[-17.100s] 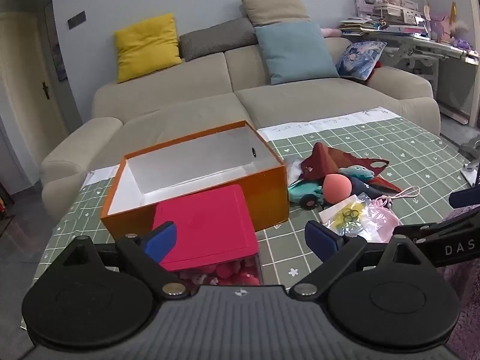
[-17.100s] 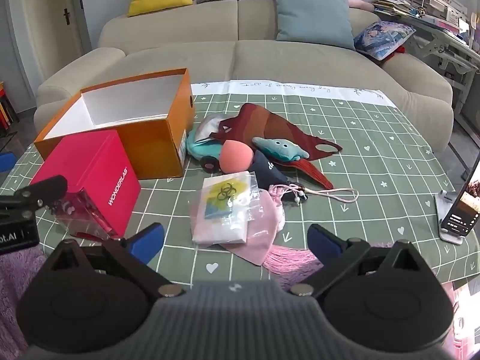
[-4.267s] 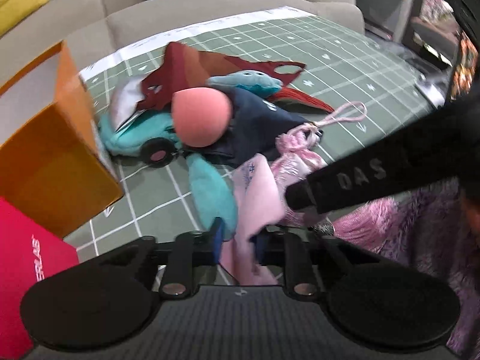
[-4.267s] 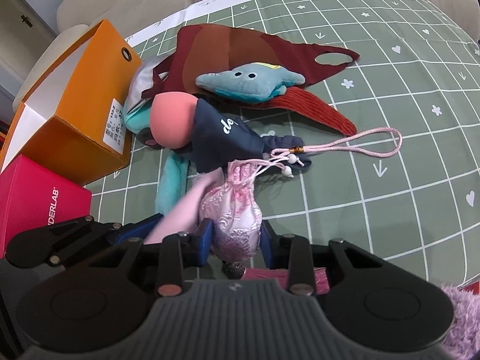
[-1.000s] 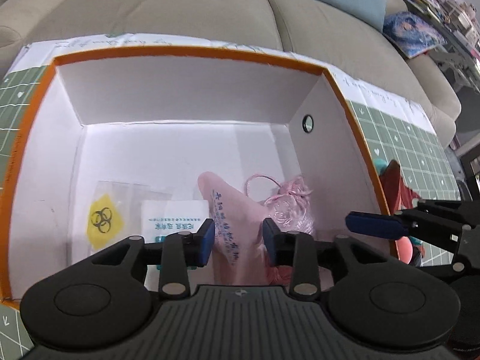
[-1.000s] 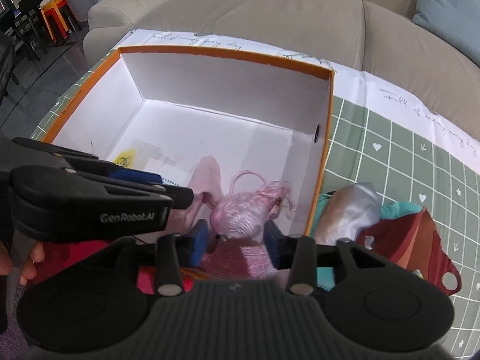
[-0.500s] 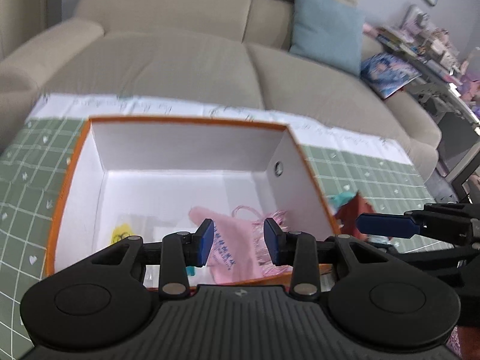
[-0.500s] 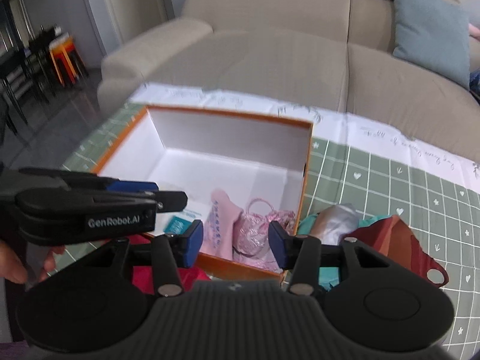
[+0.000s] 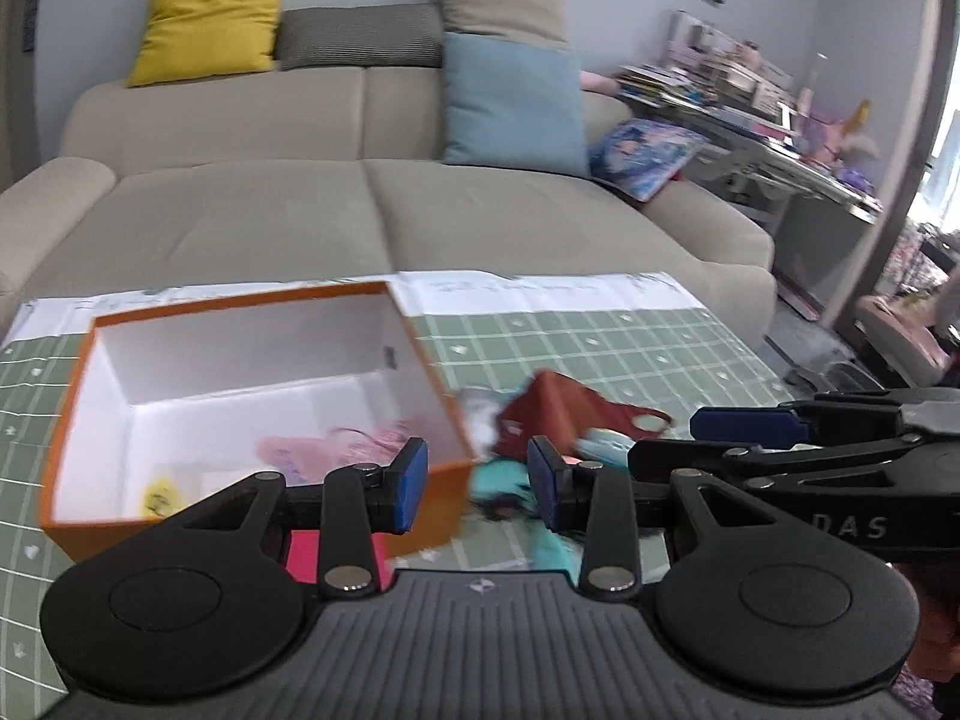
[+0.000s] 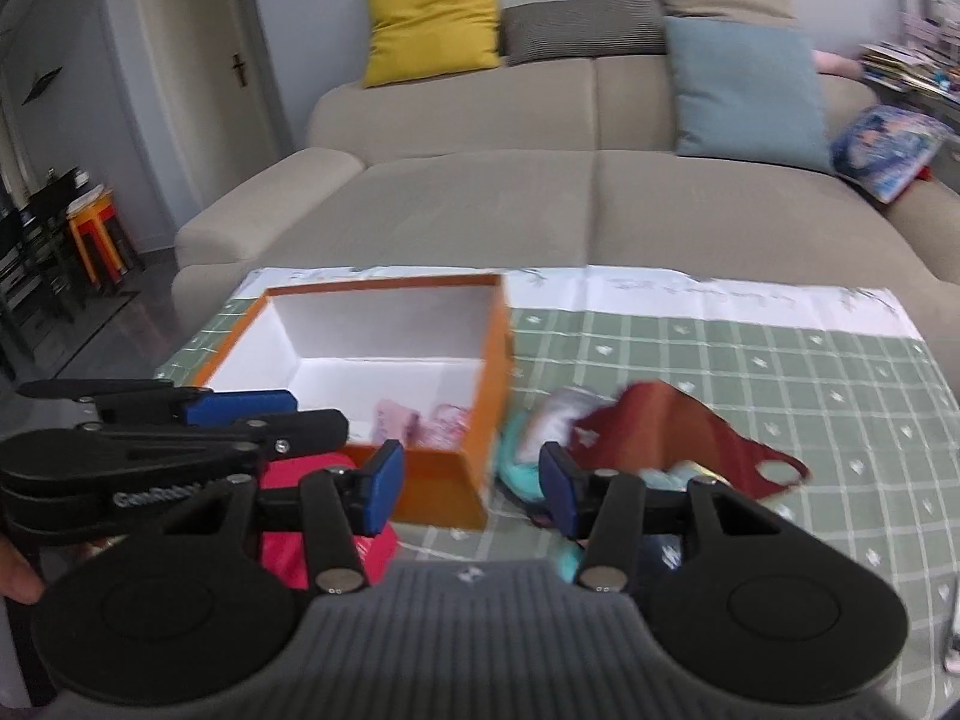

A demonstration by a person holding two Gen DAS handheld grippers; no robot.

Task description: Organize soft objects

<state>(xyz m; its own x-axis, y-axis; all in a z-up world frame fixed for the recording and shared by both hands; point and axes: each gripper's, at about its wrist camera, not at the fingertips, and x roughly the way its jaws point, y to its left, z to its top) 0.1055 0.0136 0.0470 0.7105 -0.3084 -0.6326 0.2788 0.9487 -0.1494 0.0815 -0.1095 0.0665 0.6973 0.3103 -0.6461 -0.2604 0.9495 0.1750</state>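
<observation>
- Pulled back and up from a second ago: both grippers now above the near edge of the orange box [image 9: 447,483], no longer down inside it; pink pieces left behind in the box.
- Left gripper [image 9: 478,483]: jaws partly apart, nothing between the blue pads.
- Right gripper [image 10: 471,489]: jaws partly apart and just been widening, empty too.
- Orange box: open, white inside, standing on the green checked tablecloth [image 9: 630,348]; holds a pink cloth [image 9: 288,450], a pink drawstring pouch [image 10: 447,423] beside it, and a clear packet with a yellow mark [image 9: 157,489] toward the near left corner.
- Red box [image 10: 288,546]: just in front of the orange box, contents not visible.
- Still on the cloth, just right of the orange box: a maroon fabric piece [image 10: 666,426], a teal soft toy [image 9: 501,477], other blurred items.
- Beige sofa [image 9: 360,204] behind the table.
</observation>
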